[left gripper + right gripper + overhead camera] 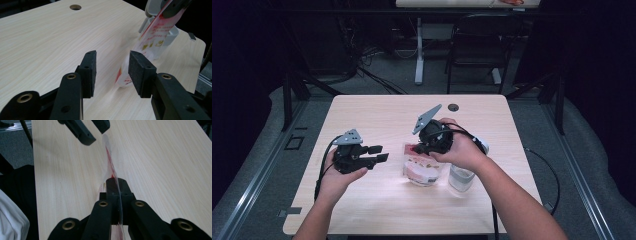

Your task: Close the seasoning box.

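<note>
The left hand [339, 172] is near the front left part of the wooden table [377, 210]. It holds the left gripper [379, 153] just above the wood, pointing sideways at the middle. There is lots of bare table around it, in front, to the left and behind. Its jaws are apart with nothing between them. In the left gripper view the clear plastic bag [150, 42] with red print hangs a little past the pads [90, 70], not touching them.

The right hand [462, 150] reaches over the middle of the table. It holds the right gripper [117, 195] tipped down. Its jaws are squeezed tight on the top edge of the bag, and the thin plastic runs out from between them. The bottom of the bag [422, 170] looks like it rests on the table, well away from the edges.

Just beside the bag, under the right wrist, stands a clear cup [460, 178]. It sits nearer the right edge of the table.

Farther back, a small round hole [453, 107] sits near the far edge. Past the table are a chair [477, 45] and some cables [367, 60] on the floor.
</note>
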Motion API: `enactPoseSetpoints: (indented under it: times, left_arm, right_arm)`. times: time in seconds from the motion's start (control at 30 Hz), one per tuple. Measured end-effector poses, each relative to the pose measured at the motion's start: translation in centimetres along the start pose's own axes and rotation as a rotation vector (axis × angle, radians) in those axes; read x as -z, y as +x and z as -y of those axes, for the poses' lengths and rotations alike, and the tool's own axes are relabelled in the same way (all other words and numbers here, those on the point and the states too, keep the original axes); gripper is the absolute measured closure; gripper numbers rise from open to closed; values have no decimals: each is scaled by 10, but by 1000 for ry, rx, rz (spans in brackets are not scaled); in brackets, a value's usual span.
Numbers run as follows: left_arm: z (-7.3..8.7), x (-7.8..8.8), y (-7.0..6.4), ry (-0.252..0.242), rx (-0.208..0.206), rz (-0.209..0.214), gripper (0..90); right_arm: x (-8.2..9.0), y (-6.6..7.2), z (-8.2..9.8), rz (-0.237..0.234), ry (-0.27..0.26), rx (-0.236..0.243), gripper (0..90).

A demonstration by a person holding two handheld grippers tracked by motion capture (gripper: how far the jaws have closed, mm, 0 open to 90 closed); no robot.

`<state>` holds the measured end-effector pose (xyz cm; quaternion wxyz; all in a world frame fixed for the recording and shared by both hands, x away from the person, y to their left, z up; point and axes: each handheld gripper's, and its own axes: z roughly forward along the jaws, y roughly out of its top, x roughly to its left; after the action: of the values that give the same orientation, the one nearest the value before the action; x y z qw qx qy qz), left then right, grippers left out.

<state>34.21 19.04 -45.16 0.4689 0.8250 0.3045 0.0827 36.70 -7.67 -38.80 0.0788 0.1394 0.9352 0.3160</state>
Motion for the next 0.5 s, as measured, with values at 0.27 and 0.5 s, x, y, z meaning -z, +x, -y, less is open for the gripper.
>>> enactPoseSetpoints:
  times: [0.27, 0.5]
  left_arm:
    - [1, -15, -10, 25, -58, 31, 520]
    - [4, -25, -13, 23, -59, 83, 486]
  right_arm:
    - [11, 2, 2, -5, -30, -3, 900]
    - [16, 4, 2, -8, -40, 5, 900]
